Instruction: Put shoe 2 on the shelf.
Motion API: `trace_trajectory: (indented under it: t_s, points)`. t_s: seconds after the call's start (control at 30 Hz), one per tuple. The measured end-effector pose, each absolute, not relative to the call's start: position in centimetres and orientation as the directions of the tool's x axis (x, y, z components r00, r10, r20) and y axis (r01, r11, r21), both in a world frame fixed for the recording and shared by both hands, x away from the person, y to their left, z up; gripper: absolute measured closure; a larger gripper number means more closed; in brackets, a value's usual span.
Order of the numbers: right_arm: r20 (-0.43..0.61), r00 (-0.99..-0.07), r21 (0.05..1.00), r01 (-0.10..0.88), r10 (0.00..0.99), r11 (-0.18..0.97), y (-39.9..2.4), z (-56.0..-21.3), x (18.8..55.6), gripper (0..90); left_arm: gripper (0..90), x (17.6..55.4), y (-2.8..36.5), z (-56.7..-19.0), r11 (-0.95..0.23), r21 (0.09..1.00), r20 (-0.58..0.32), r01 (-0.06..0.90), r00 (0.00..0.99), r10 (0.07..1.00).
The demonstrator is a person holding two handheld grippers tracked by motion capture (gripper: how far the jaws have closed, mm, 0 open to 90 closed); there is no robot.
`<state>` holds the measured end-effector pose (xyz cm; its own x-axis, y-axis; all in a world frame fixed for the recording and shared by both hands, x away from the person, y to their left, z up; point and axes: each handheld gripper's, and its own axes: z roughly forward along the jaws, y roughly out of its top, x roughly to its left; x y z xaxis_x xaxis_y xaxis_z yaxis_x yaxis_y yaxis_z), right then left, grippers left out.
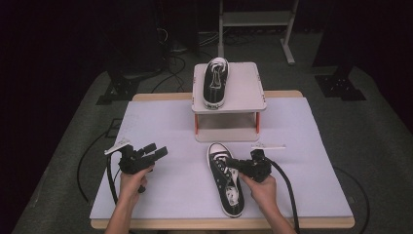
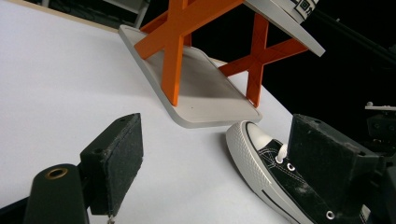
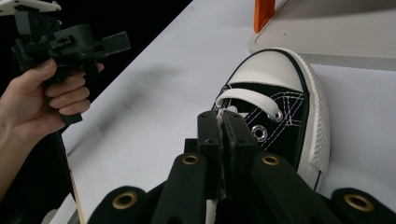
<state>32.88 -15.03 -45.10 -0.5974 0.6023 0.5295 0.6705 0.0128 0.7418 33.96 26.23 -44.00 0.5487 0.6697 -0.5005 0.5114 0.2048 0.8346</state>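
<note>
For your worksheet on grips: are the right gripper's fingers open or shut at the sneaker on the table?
Shut: the right gripper has its pads together over the laces of the black sneaker.

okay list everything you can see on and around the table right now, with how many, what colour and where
Sneaker on table: one, black with white toe and sole, near edge, toe toward the stand.
Sneaker on stand: one, black and white, top shelf, left part.
Stand: one, grey shelves with orange braces, far middle of table.
Table cover: one, white.
White strip: one, right of the stand's foot.
Left tool: one, black, jaws open, held above the table's left.
Right tool: one, black, jaws shut at the near sneaker's laces.
Hands: two, gripping the tools.
</note>
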Motion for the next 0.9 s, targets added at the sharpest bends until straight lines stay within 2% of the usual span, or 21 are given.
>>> trace_trajectory:
  t_s: [0.5, 0.9]
  points:
    - [0.592, -0.602, 0.74, 0.669, 0.536, -0.066, -15.9, -44.2, 32.6, 87.0, 18.2, 34.0, 26.3, -44.0, 0.217, 0.832, -0.509, 0.511, 0.545, 0.666]
    - [0.561, -0.605, 0.767, 0.637, 0.565, -0.078, -18.0, -42.5, 31.9, 87.6, 18.2, 34.0, 26.1, -44.0, 0.212, 0.83, -0.509, 0.515, 0.546, 0.665]
